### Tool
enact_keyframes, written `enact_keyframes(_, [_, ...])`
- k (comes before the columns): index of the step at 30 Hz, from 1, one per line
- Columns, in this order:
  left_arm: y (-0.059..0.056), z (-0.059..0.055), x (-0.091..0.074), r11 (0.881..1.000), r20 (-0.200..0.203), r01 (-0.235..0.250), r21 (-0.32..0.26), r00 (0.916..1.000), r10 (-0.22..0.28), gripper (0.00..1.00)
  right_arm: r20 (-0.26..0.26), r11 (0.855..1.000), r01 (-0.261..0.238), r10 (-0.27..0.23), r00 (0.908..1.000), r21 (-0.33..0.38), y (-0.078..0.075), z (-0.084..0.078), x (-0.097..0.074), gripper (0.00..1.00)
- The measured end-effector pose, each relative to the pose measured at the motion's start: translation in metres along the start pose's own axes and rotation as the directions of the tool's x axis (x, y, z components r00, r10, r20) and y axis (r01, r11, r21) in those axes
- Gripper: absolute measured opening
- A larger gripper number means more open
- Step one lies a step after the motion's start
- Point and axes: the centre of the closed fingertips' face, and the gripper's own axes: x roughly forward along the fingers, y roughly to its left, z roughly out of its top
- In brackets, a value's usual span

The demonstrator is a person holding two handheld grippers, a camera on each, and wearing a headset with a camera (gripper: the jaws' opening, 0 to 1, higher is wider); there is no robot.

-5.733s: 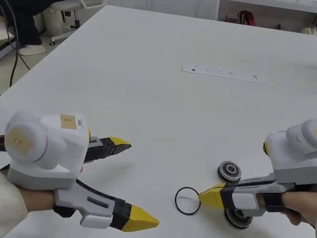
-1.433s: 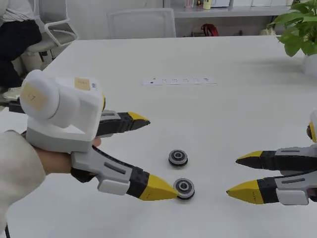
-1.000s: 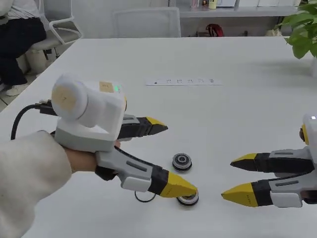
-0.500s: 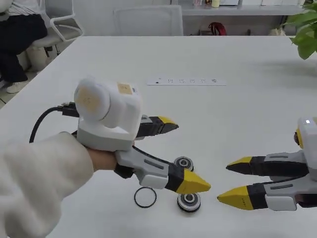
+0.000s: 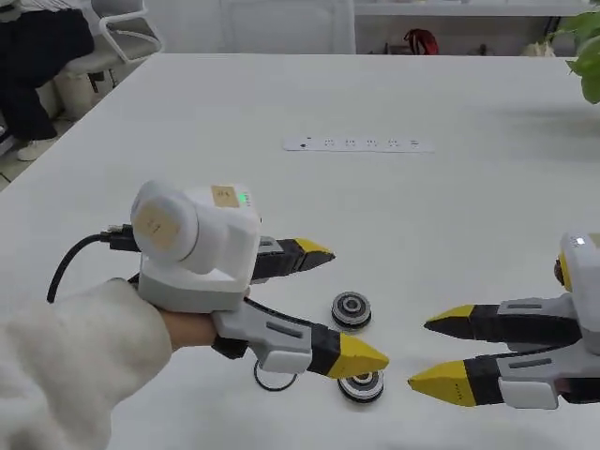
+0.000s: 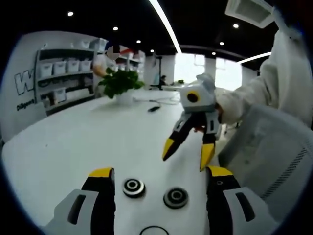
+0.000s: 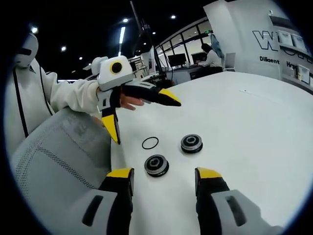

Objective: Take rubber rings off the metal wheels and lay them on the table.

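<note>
— Near the person's side of the white table (image 5: pixel 450 216), what's lying about?
— Two metal wheels, the far wheel (image 5: pixel 352 309) and the near wheel (image 5: pixel 362 384), close together but not touching. One loose rubber ring (image 7: pixel 150 143) lies just beside them, on the left gripper's side. Beyond them bare tabletop runs up to a power strip (image 5: pixel 358 144). The table's left edge is well off, with a chair (image 5: pixel 131 42) past it.
— And the claws?
— The left gripper (image 5: pixel 356 307) hovers with the wheels ahead between its jaws, which are spread wide with nothing in them. The right gripper (image 5: pixel 419 352) faces it from the other side, jaws parted and bare too, tips near the near wheel but apart from it.
— Anything changed?
— Half a second ago the ring lay wholly in sight in the head view; now the left gripper's lower jaw covers part of it. Wheels and ring keep the same arrangement.
— Which way do they lie?
— All flat, hubs facing up; being round, none has a long axis. Each wheel shows a dark outer band, and I cannot tell whether that is rubber.
</note>
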Motion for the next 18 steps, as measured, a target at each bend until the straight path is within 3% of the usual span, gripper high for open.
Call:
enact_keyframes(11, [0.001, -0.011, 0.004, 1.000, -0.009, -0.003, 0.026, 1.0000, 0.003, 0.67, -0.002, 1.000, -0.003, 0.003, 1.0000, 0.002, 0.002, -0.009, 0.007, 0.42])
enact_keyframes(18, [-0.006, -0.019, 0.011, 1.000, -0.022, 0.025, 0.015, 0.9995, -0.024, 0.61, -0.006, 1.000, -0.014, 0.014, 0.9999, -0.001, 0.005, -0.014, 0.014, 0.38])
